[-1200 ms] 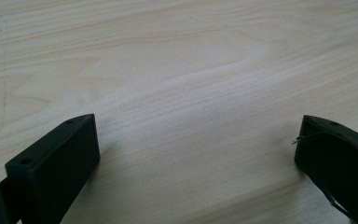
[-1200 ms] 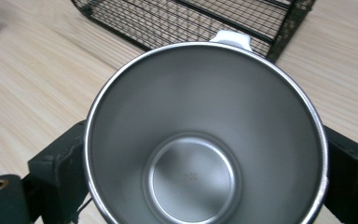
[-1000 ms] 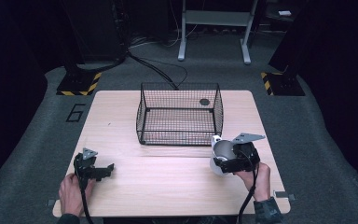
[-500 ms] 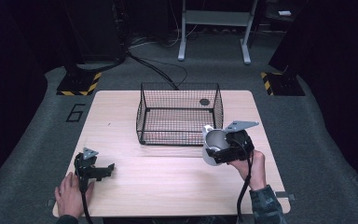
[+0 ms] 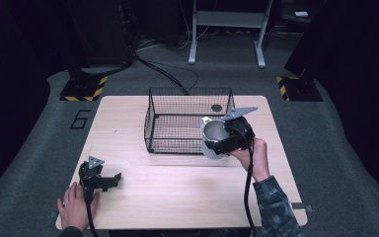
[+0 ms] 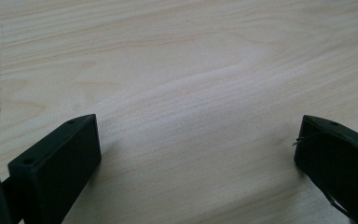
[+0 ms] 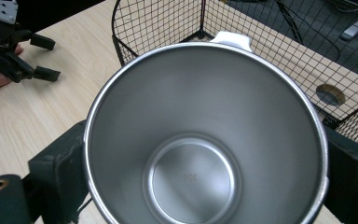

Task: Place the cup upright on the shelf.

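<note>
— Right gripper view first: what has the right hand-held gripper (image 7: 205, 186) got?

— A steel cup (image 7: 205, 140). The black jaws press its sides from left and right, closed on it. We look straight into its mouth: brushed silver inside, a round flat bottom, a rolled rim, and a small white tab at the far edge of the rim.

— Any writing on it?

— A tiny stamped mark sits at the centre of the bottom, too small to read. On the floor left of the table (image 5: 128, 143) a pale figure "6" (image 5: 80, 119) shows on the grey carpet in the high view.

— Where is the cup in the scene?

— In the high view the right hand-held gripper (image 5: 217, 143) holds the cup (image 5: 213, 134) tilted, lifted off the table, at the near right corner of the black wire basket (image 5: 177, 123), its mouth over the basket's near wall.

— And the basket?

— Mid-table, toward the far edge. A dark round hole (image 5: 216, 107) shows in the table through its far right corner.

— The other side?

— The left hand-held gripper (image 5: 113, 177) rests on the table at the near left, a hand (image 5: 74, 207) behind it. In the left gripper view its jaws stand wide apart over bare pale wood, holding nothing.
</note>
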{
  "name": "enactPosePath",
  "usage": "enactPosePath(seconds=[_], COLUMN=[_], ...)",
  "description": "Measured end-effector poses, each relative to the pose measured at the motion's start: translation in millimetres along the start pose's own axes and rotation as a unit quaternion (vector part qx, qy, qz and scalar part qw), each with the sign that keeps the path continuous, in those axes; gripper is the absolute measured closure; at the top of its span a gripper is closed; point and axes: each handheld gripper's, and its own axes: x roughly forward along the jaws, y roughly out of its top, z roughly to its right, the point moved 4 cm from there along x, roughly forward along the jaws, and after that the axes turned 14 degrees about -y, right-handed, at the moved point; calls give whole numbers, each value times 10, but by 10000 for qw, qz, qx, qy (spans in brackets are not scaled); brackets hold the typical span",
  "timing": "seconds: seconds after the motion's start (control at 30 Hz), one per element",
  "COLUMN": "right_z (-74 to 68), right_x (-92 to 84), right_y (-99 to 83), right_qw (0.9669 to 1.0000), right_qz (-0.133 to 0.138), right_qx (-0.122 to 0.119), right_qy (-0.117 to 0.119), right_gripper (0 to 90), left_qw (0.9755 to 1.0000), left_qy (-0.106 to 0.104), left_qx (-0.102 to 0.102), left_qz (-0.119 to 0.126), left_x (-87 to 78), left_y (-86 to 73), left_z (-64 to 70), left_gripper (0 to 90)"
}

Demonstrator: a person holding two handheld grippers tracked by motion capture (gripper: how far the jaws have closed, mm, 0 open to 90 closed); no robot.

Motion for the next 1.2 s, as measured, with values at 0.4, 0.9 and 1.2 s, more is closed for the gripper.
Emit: enactPosePath(seconds=[0.4,0.9,1.2], right_z=[91,168,190], right_x=[227,617,868], right_y=[309,591,691], right_qw=[10000,9998,9994], right_qz=[66,-137,-270], right_qx=[-74,2,61], right_qy=[-2,-118,-221], right_gripper=[63,63,63], left_qw=[10000,10000,10000], left_qy=[-36,25,25], left_qx=[-6,-54,-86], left_qz=[-60,0,5], left_x=[2,9,9], left_y=[6,2,0], left_z=[14,20,25], left_gripper=[3,4,3])
